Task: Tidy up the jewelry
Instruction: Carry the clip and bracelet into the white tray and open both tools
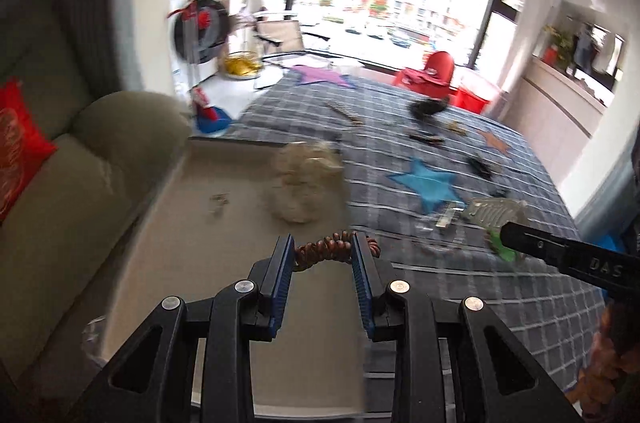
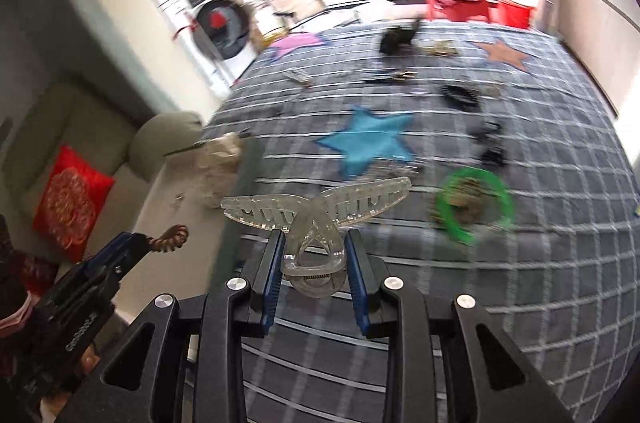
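The left gripper (image 1: 323, 253) is pinching a brown spiral hair tie (image 1: 325, 247) between its fingers at lower centre, above a beige tray (image 1: 192, 223). The right gripper (image 2: 314, 259) is clamping a clear claw clip (image 2: 316, 219) at centre frame, over the grey plaid bed (image 2: 520, 283), left of a green ring (image 2: 476, 205).

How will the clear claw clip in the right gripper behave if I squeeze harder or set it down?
The clear claw clip is held by its handle loops in the right gripper, and its toothed jaws are spread, so squeezing harder would probably open them wider. It looks like rigid thin plastic: likely light, possibly brittle. Its smooth surface may slip on the pads. Set down, the curved shape would probably tip onto its side.
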Motion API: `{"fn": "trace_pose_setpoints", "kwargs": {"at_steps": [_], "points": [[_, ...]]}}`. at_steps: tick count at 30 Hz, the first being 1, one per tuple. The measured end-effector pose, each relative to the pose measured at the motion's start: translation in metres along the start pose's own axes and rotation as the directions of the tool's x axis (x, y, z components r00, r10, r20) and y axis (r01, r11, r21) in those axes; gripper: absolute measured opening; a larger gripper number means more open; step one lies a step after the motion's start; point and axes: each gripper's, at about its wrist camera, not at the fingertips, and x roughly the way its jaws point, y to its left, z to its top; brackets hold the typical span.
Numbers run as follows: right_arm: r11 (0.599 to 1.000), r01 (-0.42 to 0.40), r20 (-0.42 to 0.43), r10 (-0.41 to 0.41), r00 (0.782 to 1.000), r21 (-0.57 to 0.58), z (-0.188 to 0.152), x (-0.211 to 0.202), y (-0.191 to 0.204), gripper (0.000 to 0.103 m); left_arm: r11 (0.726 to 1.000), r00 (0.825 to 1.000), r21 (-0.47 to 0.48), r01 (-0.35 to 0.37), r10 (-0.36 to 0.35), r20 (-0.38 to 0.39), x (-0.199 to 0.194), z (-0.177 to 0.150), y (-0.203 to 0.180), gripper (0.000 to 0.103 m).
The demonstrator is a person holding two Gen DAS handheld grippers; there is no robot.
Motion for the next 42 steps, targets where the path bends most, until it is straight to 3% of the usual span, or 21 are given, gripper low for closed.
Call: {"fn": "trace_pose_setpoints", "kwargs": {"at_steps": [8,15,26,30,31,32,34,37,40,42], "points": [[0.988,-0.088,-0.071,0.080,0.994,-0.124,0.023,0.057,0.076,0.033,0.991,0.994,-0.084,-0.105,0.101,-0.052,0.032,-0.008,0.060,0.032],[0.964,-0.143,-0.134,0.115,0.984,-0.222,0.040,0.115,0.131,0.033,0.985,0.987,-0.112,-0.134,0.122,-0.107,0.059,-0.013,0.084,0.032],[0.935,-0.200,-0.231,0.133,0.964,-0.293,0.056,0.190,0.169,0.033,0.984,0.983,-0.080,-0.157,0.148,-0.110,0.068,-0.016,0.082,0.033],[0.934,-0.197,-0.266,0.118,0.957,-0.297,0.057,0.208,0.170,0.033,0.985,0.979,-0.079,-0.150,0.137,-0.150,0.074,-0.022,0.082,0.033],[0.934,-0.195,-0.273,0.112,0.956,-0.300,0.056,0.212,0.171,0.033,0.985,0.978,-0.080,-0.153,0.140,-0.156,0.075,-0.023,0.082,0.034],[0.933,-0.194,-0.279,0.108,0.954,-0.302,0.056,0.215,0.172,0.033,0.984,0.976,-0.079,-0.159,0.145,-0.160,0.076,-0.024,0.082,0.046],[0.933,-0.193,-0.299,0.099,0.949,-0.303,0.054,0.220,0.173,0.034,0.983,0.976,-0.080,-0.167,0.153,-0.158,0.076,-0.026,0.081,0.057],[0.936,-0.195,-0.304,0.102,0.947,-0.293,0.053,0.224,0.171,0.034,0.983,0.976,-0.075,-0.169,0.156,-0.153,0.073,-0.026,0.079,0.057],[0.940,-0.215,-0.326,0.123,0.938,-0.265,0.056,0.223,0.169,0.044,0.982,0.975,-0.071,-0.176,0.164,-0.153,0.074,-0.025,0.078,0.057],[0.943,-0.226,-0.315,0.143,0.938,-0.244,0.058,0.216,0.166,0.063,0.981,0.974,-0.074,-0.179,0.166,-0.152,0.072,-0.023,0.080,0.057]]}}
